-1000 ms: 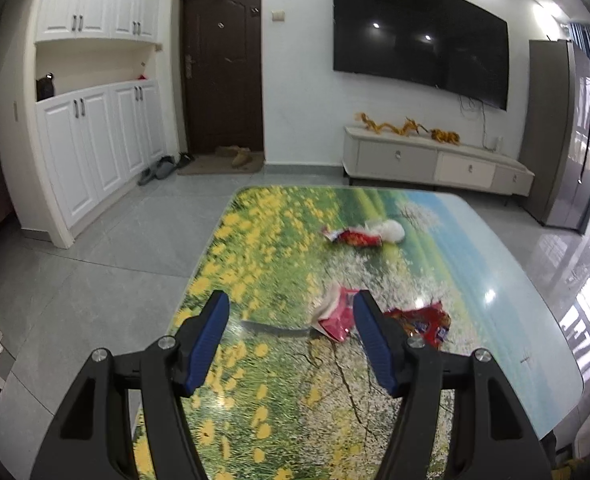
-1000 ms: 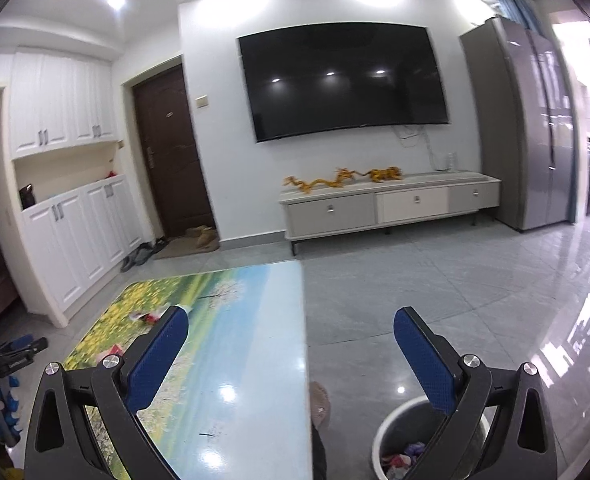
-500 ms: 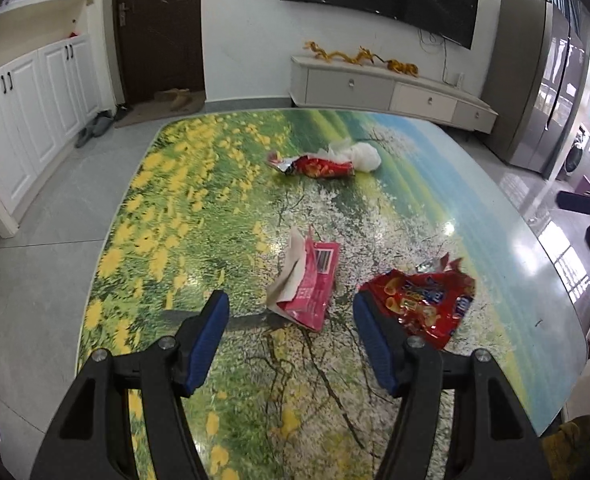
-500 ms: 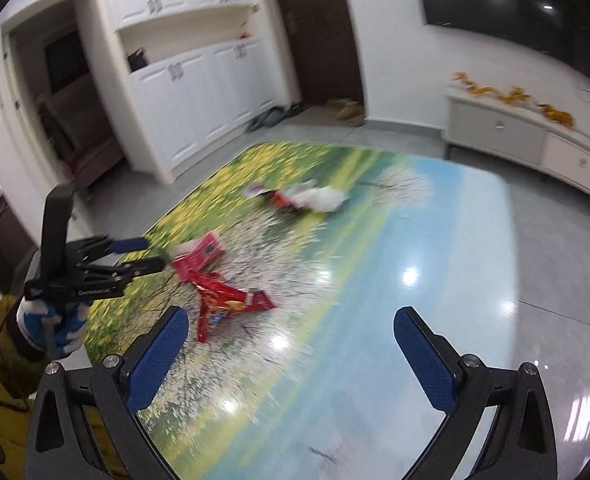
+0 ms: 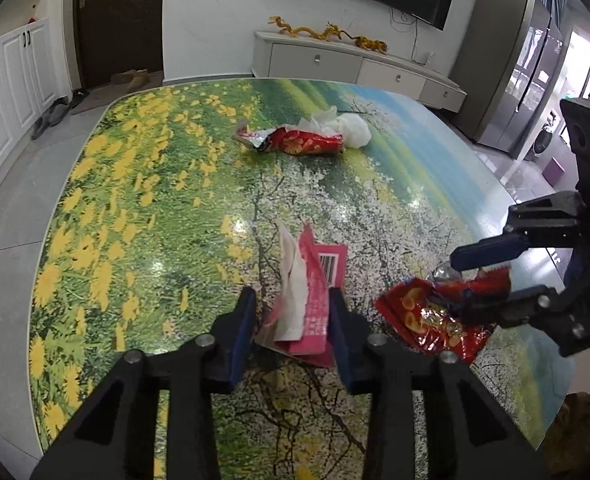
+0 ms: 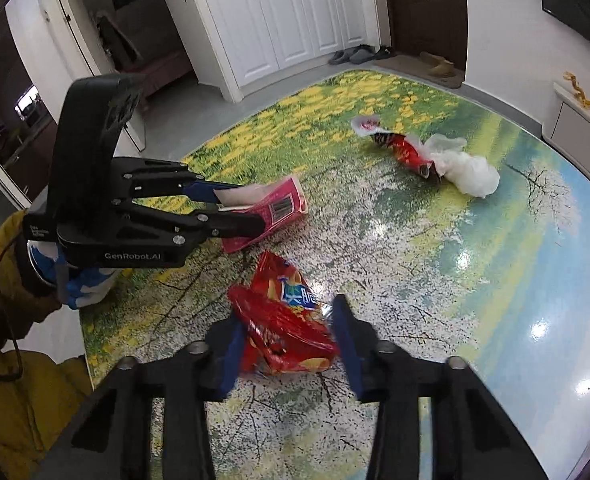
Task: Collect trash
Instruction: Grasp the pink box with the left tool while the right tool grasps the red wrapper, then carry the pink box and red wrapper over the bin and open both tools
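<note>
Left wrist view: the left tongs (image 5: 291,320) straddle the pink wrapper (image 5: 315,304), which lies on the flower-printed table (image 5: 135,200) with a white paper tissue (image 5: 293,292) tucked into it. Taking that pink wrapper as the landmark, the red chip bag (image 5: 431,320) lies just to its right, and a second red snack bag (image 5: 307,142) with a crumpled white tissue (image 5: 353,130) sits well beyond it, toward the far edge of the table.

The step in hand looks like a double pickup. To do it well, each pair of tongs should close on the thick, bunched part of its wrapper, not a loose flap, and stay low enough that the tips do not skate over the glossy top. The left should catch wrapper and tissue together, or the tissue may slip out on the lift.

The left tongs are narrowed around the pink wrapper, pads close beside or touching its edges; I cannot tell whether they grip it yet. In the right wrist view, the right tongs (image 6: 289,340) are about half spread with the red chip bag between the pads; the left pad seems to touch it, the right stands just off. Nothing looks lifted.
</note>
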`<state>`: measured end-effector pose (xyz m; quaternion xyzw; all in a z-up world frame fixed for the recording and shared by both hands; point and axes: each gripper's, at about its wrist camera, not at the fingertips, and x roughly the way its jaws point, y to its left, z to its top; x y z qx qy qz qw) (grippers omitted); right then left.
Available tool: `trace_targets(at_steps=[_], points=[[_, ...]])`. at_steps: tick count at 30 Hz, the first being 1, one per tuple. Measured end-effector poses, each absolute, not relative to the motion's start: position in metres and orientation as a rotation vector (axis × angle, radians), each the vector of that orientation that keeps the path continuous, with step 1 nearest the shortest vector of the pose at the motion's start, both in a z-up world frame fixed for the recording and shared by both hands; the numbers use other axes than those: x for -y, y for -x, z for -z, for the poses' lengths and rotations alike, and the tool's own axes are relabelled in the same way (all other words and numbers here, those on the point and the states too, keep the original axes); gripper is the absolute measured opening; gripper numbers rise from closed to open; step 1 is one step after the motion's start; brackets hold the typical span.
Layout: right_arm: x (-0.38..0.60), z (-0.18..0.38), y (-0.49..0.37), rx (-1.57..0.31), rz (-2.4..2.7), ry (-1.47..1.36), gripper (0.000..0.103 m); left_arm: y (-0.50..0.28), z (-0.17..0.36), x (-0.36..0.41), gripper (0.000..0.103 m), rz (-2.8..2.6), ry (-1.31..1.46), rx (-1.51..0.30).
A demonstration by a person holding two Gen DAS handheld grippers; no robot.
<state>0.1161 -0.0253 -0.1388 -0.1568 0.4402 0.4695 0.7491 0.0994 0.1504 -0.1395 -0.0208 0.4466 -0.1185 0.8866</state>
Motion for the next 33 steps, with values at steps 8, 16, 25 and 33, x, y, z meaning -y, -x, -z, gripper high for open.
trace_targets(at_steps=[8, 16, 25, 33], points=[[0.043, 0.131, -0.112, -0.949, -0.965, 0.327, 0.014, -0.097, 0.141, -0.143, 0.01, 0.24, 0.068, -0.92], [0.081, 0.105, -0.103, -0.874, -0.887, 0.244, 0.014, -0.082, 0.12, -0.134, 0.005, 0.21, 0.08, -0.892], [0.165, 0.076, -0.08, -0.766, -0.757, 0.075, 0.014, -0.059, 0.077, -0.099, 0.005, 0.219, 0.05, -0.827], [0.273, 0.063, -0.041, -0.655, -0.571, -0.105, 0.014, -0.041, 0.04, -0.048, 0.005, 0.298, 0.046, -0.796]])
